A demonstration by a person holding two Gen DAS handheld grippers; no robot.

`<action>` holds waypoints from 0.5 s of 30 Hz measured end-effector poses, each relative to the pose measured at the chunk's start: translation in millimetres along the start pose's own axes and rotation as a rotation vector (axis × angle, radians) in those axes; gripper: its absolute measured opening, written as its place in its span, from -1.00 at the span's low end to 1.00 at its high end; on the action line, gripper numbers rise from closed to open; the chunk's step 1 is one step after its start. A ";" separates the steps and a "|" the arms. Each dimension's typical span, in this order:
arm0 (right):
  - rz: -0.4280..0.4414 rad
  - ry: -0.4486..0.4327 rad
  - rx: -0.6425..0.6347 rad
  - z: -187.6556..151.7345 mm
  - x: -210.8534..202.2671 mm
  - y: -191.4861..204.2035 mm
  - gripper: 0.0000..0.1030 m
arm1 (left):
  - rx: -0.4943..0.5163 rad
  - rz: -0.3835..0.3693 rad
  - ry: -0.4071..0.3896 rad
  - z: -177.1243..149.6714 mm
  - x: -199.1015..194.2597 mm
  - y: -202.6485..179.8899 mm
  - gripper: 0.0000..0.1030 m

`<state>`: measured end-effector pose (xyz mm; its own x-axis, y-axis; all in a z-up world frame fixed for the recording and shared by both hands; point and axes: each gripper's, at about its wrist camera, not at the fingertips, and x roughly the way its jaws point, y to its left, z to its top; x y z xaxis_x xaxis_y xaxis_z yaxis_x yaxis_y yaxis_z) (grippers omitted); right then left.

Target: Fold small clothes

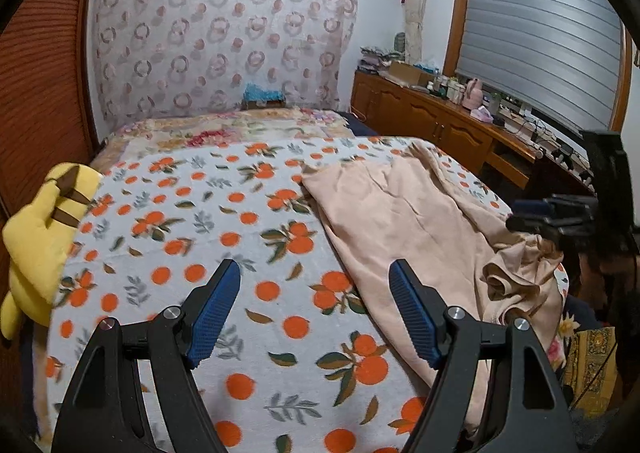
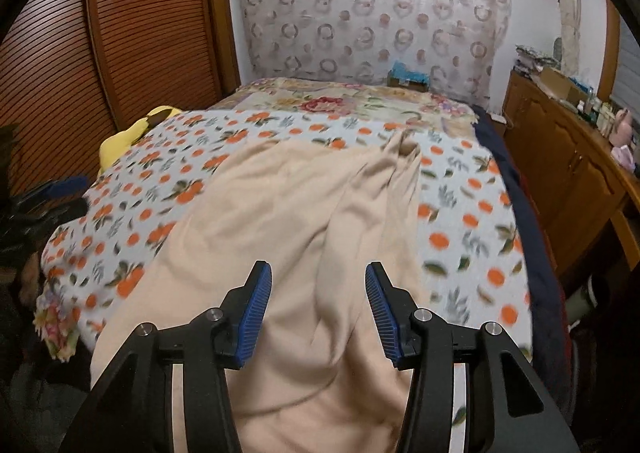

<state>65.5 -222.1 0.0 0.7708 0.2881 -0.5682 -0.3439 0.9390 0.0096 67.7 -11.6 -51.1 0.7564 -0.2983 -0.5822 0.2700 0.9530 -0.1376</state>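
A bed (image 1: pixel 168 213) under an orange-print blanket (image 2: pixel 472 213) fills both views. A peach garment (image 2: pixel 288 221) lies rumpled across the blanket's right part, bunched at its near right edge. A yellow plush toy (image 1: pixel 44 237) rests at the bed's left side. The left gripper (image 1: pixel 316 277) hangs released above bare blanket; the right gripper (image 2: pixel 318 277) hangs parted above the garment, gripping nothing.

Garment (image 2: pixel 288 213) lies on blanket (image 1: pixel 208 221) atop bed, toward its right side in left wrist view. Plush toy (image 1: pixel 44 237) at bed's left edge, next to wardrobe door (image 1: pixel 36 93). Cabinet (image 1: pixel 432 121) w/ clutter runs along bed's right, under window. Curtain (image 1: pixel 224 33) hangs behind bed's far end.
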 end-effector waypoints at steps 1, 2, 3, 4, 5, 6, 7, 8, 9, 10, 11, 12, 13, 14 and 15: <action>0.007 0.016 0.004 -3.3 -3.0 -0.2 -0.01 | 0.004 -0.008 0.010 -2.2 3.9 -2.3 0.51; 0.003 0.025 0.009 -4.2 -3.1 2.1 -0.01 | 0.007 -0.012 0.018 -3.9 7.0 -3.7 0.51; 0.002 0.033 0.019 -7.3 0.0 4.1 -0.01 | 0.011 -0.014 0.030 -6.6 11.0 -5.5 0.51; 0.009 0.042 0.029 -11.4 0.5 4.1 -0.01 | 0.016 -0.017 0.044 -10.5 15.5 -7.4 0.51; 0.016 0.047 0.041 -14.6 -0.4 4.0 -0.01 | 0.018 -0.018 0.052 -13.1 18.3 -8.3 0.51; 0.023 0.051 0.054 -17.2 -1.4 3.1 -0.01 | 0.019 -0.019 0.059 -15.2 20.4 -8.7 0.51; 0.030 0.054 0.065 -19.3 -3.0 2.5 -0.01 | 0.022 -0.019 0.073 -18.5 24.2 -9.6 0.51; 0.036 0.055 0.075 -20.8 -5.1 2.3 -0.01 | 0.027 -0.018 0.082 -20.9 26.3 -10.0 0.51; 0.038 0.055 0.084 -22.7 -4.8 4.0 -0.01 | 0.031 -0.020 0.089 -23.5 27.9 -10.3 0.51; 0.041 0.056 0.092 -23.6 -6.6 4.9 -0.01 | 0.032 -0.025 0.098 -26.8 29.9 -9.7 0.51; 0.046 0.054 0.096 -23.6 -7.7 7.1 -0.01 | 0.030 -0.029 0.106 -29.2 31.3 -9.0 0.51; 0.052 0.047 0.096 -23.3 -9.7 10.0 -0.01 | 0.029 -0.031 0.118 -32.1 33.1 -8.1 0.51; 0.060 0.040 0.091 -22.9 -11.0 13.9 -0.01 | 0.028 -0.029 0.127 -34.5 34.8 -7.2 0.51; 0.067 0.033 0.084 -23.0 -11.8 18.3 -0.01 | 0.029 -0.024 0.136 -37.2 36.4 -6.3 0.51; 0.073 0.030 0.078 -23.0 -11.7 21.8 -0.01 | 0.030 -0.022 0.140 -39.0 36.7 -5.7 0.51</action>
<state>36.7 -209.4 -12.0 0.7285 0.3516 -0.5879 -0.3546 0.9279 0.1155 70.7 -26.0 -102.9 0.6600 -0.3069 -0.6857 0.3047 0.9437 -0.1291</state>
